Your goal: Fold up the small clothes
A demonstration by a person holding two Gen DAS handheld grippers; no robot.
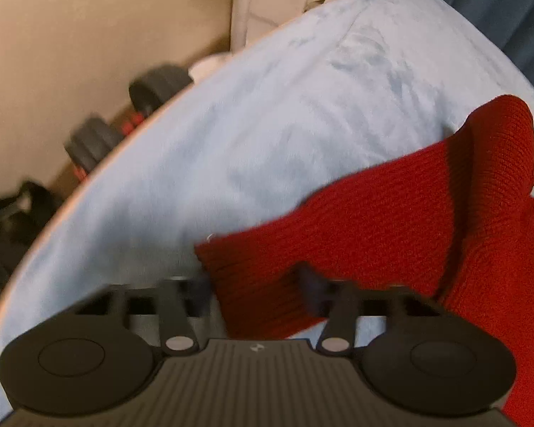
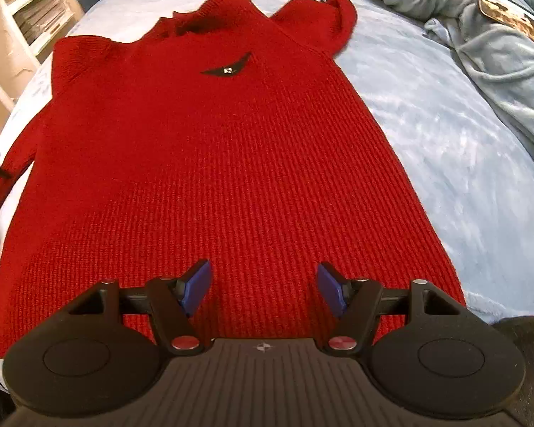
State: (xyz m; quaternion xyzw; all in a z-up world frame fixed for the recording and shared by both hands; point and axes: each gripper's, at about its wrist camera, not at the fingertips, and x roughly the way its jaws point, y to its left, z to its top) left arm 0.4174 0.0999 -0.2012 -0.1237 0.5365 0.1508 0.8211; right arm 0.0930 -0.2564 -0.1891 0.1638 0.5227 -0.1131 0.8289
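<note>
Red sweater (image 2: 231, 163) flat, collar far, hem near

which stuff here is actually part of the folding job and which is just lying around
Part of the job:
- red knit sweater
- its sleeve cuff, between the left tongs
- right tongs, open over the hem

Just lying about:
- dumbbells
- crumpled blanket
- phone
- shelf

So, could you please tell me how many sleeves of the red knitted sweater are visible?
2: the left sleeve reaches the bed's left edge; the right sleeve curls up beside the collar.
</note>
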